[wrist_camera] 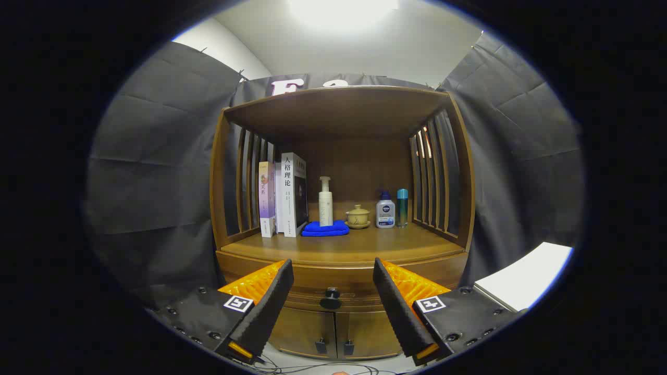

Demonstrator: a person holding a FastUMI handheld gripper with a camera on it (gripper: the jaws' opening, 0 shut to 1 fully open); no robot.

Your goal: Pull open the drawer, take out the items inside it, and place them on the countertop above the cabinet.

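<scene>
A wooden cabinet (341, 250) stands ahead of me, its drawer (333, 291) shut under the countertop (354, 245). The drawer's round black knob (330, 298) sits beyond my fingers, in line with the gap between them. My gripper (333, 273) is open with nothing between its black-padded orange fingers (271, 297). What the drawer holds is hidden.
On the countertop stand books (284, 195), a white pump bottle (325, 200) on a blue cloth (325, 228), a lidded tea bowl (358, 216), a small white bottle (385, 211) and a teal bottle (402, 207). Two lower doors (336, 330) sit under the drawer. A white surface (526, 276) lies at right.
</scene>
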